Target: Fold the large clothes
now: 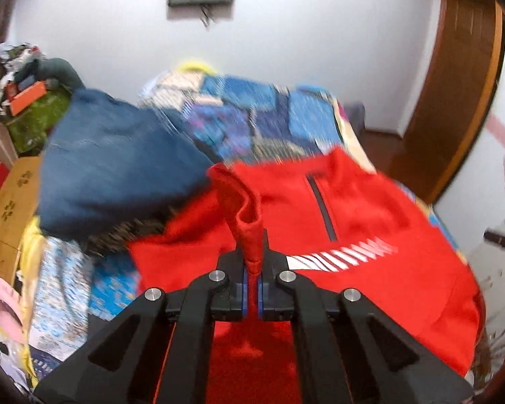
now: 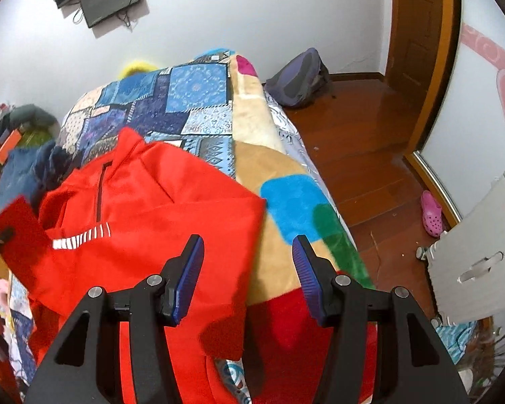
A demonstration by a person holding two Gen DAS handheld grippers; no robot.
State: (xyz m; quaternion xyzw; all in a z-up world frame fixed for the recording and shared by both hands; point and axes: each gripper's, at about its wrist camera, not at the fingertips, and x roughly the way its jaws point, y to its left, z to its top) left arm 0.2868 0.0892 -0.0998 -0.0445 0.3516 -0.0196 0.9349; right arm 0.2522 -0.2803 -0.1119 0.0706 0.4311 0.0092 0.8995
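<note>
A red pullover [image 1: 370, 269] with a dark neck zipper and white chest stripes lies spread on the bed. My left gripper [image 1: 252, 252] is shut on a bunched red sleeve [image 1: 242, 198], which stands up from between the blue pads, lifted off the garment. In the right wrist view the same pullover [image 2: 168, 208] lies flat, with its right edge over the blanket. My right gripper [image 2: 249, 262] hovers above that edge, jaws apart, nothing pressed between the pads. At that view's far left a red flap [image 2: 13, 219] is raised.
A blue denim garment [image 1: 118, 168] lies left of the pullover. The bed carries a blue patchwork quilt [image 2: 171, 101] and a beige blanket [image 2: 262, 155]. A cardboard box [image 1: 10, 208] and clutter stand left. On the wooden floor are a backpack [image 2: 299, 77], a pink shoe [image 2: 431, 215] and a white panel [image 2: 481, 252].
</note>
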